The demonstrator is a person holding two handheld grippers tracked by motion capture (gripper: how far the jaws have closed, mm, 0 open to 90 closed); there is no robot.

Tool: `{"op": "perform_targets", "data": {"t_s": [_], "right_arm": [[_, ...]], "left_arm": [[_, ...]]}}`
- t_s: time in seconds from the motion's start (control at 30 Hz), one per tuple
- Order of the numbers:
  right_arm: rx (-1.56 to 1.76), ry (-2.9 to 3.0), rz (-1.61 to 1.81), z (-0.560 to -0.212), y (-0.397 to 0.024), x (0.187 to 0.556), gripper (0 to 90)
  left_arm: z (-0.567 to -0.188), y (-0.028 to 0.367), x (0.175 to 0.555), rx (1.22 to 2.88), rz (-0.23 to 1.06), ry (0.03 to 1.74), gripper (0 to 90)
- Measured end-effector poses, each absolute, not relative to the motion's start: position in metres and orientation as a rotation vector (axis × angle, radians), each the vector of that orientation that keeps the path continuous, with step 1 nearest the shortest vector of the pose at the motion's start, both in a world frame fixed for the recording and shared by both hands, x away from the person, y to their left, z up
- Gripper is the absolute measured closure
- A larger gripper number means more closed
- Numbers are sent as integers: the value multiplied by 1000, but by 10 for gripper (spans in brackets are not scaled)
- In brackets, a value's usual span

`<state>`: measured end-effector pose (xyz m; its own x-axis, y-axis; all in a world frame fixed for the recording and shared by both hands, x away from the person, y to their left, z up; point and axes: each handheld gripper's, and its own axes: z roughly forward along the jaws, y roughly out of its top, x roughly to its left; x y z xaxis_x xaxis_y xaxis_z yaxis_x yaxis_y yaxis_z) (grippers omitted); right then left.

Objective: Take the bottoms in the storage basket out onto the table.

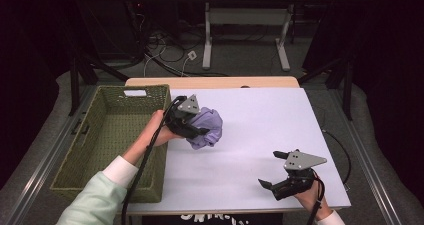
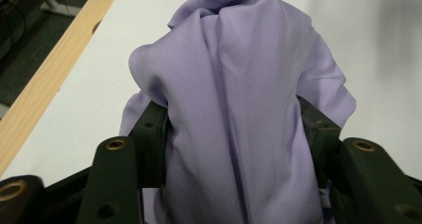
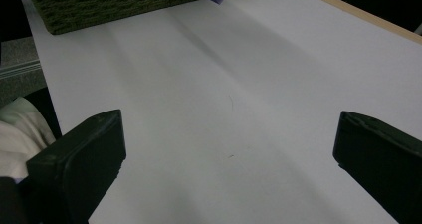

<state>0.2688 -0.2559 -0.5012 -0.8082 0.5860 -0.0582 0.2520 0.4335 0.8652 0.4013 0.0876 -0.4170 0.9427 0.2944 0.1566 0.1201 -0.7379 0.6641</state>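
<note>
Bunching between the clamped jaws of the left gripper (image 1: 192, 127), a lilac cloth (image 1: 209, 126) is held above the white table (image 1: 260, 120) — the green basket (image 1: 112, 135) lies just leftward; right gripper (image 1: 276, 170) spread wide, unladen — well apart

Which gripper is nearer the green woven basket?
Left. The left gripper, shut on the crumpled lilac cloth, is just beside the green woven basket; the open right gripper is across the table.
</note>
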Motion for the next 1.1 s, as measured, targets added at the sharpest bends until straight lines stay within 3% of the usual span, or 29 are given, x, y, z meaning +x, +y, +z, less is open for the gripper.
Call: {"op": "perform_targets", "data": {"t_s": [1.1], "right_arm": [[715, 2346, 1319, -502, -256, 269, 0]], "left_arm": [[-442, 63, 408, 2449, 282, 252, 439]]}}
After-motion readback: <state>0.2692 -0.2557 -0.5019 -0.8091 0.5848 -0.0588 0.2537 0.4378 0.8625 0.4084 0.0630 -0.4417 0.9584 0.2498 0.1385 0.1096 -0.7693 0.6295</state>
